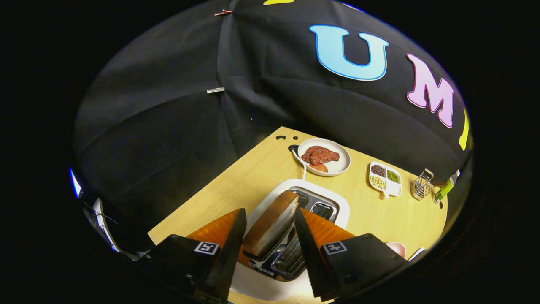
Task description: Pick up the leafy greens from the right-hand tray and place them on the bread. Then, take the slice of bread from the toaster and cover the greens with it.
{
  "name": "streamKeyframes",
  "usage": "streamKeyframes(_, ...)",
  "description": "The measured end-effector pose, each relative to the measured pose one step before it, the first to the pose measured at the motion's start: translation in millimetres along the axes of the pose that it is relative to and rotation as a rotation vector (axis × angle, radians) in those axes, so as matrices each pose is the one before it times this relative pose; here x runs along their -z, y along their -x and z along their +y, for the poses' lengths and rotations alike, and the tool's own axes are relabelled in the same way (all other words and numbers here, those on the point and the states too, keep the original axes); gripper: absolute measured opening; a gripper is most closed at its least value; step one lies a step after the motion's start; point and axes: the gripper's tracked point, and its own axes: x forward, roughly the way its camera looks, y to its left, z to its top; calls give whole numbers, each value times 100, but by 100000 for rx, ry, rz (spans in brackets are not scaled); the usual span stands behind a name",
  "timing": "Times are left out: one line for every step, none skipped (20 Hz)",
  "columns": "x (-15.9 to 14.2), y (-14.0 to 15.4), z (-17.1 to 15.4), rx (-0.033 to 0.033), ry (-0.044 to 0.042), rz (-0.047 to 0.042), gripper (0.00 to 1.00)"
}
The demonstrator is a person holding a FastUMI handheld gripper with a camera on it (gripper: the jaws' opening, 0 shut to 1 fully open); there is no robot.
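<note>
Fingers point(230, 245) of the gripper point(270, 240) are held apart, flanking the bread point(272, 223) standing in the near slot of the toaster point(333, 202). Bread is judged light, soft and crushable; its broad faces should be gripped gently.

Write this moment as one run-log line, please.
phase: reaching for bread | gripper: open, fingers either side of bread slice, not pressing | bread: standing in toaster slot | table: meat plate beyond toaster

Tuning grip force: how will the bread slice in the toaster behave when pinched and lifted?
Bread slice stands between the open gripper fingers, untouched. Probably light; the pale crumb looks soft, so it may dent. It leans in the toaster slot and may tip.
</note>
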Motion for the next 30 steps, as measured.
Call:
streamKeyframes(236,-131,58,-157,-1015,1158,66)
streamKeyframes(242,85,-28,182,-1249,985,58)
streamKeyframes(-12,95,-48,190,-1473,812,50)
streamKeyframes(24,204,-135,533,-1983,704,42)
streamKeyframes(-3,201,-277,594,-2048,364,32)
streamKeyframes(-100,77,-232,356,-2446,270,27)
streamKeyframes(42,144,2,-672,-1762,494,23)
streamKeyframes(-122,318,6,-454,-1036,23,19)
streamKeyframes(-355,393,100,-1158,-145,-698,15)
streamKeyframes(-421,405,140,-914,337,-925,16)
streamKeyframes(-470,386,111,-1579,223,-806,15)
streamKeyframes(-441,635,79,-1093,-100,-721,15)
streamKeyframes(-605,661,47,-1557,-810,-1081,15)
streamKeyframes(-711,693,-102,-1048,-960,-1279,15)
streamKeyframes(-830,814,-176,-1233,-1225,-1546,15)
streamKeyframes(-646,542,-309,-991,-1312,-1287,15)
streamKeyframes(-436,605,-520,-1130,-1466,-627,15)
streamKeyframes(-380,1063,-518,-1075,-1523,-1050,15)
streamKeyframes(-258,1106,-892,-134,-1068,-724,15)
streamKeyframes(-419,820,-1216,969,-1064,-1655,15)
streamKeyframes(-302,863,-1228,1047,-862,-1733,15)
streamKeyframes(-108,789,-1209,993,-936,-1147,15)
streamKeyframes(-2,813,-1274,748,-1023,-550,15)
streamKeyframes(77,686,-1318,1135,-1212,-361,15)
streamKeyframes(134,609,-1672,1635,-1378,-108,15)
streamKeyframes(378,368,-1960,2187,-1588,354,15)
streamKeyframes(510,279,-1938,2193,-2211,877,15)
streamKeyframes(634,116,-1708,1745,-2553,1132,15)
streamKeyframes(694,228,-1562,957,-2790,887,15)
streamKeyframes(633,337,-1578,979,-2871,725,15)
